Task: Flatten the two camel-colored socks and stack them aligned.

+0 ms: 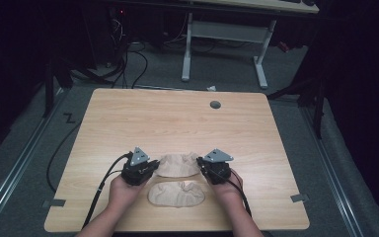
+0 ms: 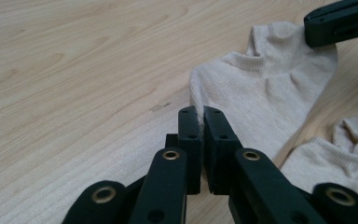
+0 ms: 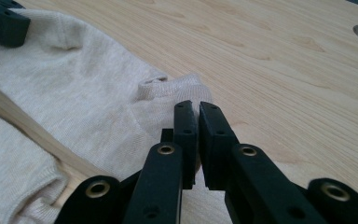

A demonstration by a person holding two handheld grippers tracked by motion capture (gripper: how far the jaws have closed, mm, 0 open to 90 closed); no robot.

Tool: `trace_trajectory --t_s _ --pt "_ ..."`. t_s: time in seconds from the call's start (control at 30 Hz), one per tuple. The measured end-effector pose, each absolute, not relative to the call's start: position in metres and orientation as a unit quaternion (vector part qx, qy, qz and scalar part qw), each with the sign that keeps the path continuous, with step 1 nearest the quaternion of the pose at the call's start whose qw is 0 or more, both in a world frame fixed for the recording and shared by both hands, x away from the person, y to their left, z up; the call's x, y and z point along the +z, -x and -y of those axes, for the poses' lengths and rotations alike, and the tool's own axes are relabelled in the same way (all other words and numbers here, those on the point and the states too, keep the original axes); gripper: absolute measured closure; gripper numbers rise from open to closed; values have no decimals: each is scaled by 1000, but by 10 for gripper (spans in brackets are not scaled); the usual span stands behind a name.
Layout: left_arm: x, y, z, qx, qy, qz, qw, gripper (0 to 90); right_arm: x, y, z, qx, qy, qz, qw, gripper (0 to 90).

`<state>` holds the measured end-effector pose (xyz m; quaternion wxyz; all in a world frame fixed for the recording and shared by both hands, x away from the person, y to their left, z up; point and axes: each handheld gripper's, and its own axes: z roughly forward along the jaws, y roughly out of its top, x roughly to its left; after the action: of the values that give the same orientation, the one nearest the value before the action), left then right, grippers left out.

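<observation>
From the high view I have two beige socks lying on the worktop (image 1: 177,113) near its 6 o'clock edge: the far sock (image 1: 178,164) stretched between my two claws, the near sock (image 1: 176,193) just beside it toward 6 o'clock, apart from both claws. My left claw (image 1: 150,167) sits at the far sock's 9 o'clock end; in the left gripper view its jaws are pressed together on the edge of that sock (image 2: 261,93), cloth pinched between the pads. My right claw (image 1: 203,167) sits at the 3 o'clock end; in the right gripper view its jaws are clamped on the cuff of the same sock (image 3: 84,107), with a thin fold of fabric between them. Both hands rest low over the wood, cables trailing back toward 6 o'clock. A round grey grommet (image 1: 215,104) lies at 1 o'clock, well apart from the socks.
</observation>
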<state>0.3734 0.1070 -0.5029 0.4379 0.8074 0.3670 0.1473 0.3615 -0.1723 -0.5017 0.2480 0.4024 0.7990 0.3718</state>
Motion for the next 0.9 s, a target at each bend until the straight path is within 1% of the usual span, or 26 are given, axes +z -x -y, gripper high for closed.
trace_trajectory --t_s 0.1,0.23,0.3,0.43,0.63,0.9 --pt "-502 -372 -108 143 -809 -362 441 862 -500 -359 173 375 -399 -799 249 859" --pt "-496 -364 -110 138 -813 -350 445 861 -491 -346 173 384 -387 -796 262 860" --pt "-493 -357 -111 141 -814 -345 446 861 -486 -339 174 386 -379 -796 272 860" --pt "-490 -343 -113 152 -821 -334 437 861 -480 -327 178 393 -372 -794 277 860" --pt "-485 -327 -115 138 -821 -335 441 861 -480 -311 182 396 -361 -801 268 860" --pt "-499 -307 -117 126 -845 -325 406 861 -489 -285 178 380 -339 -823 251 860"
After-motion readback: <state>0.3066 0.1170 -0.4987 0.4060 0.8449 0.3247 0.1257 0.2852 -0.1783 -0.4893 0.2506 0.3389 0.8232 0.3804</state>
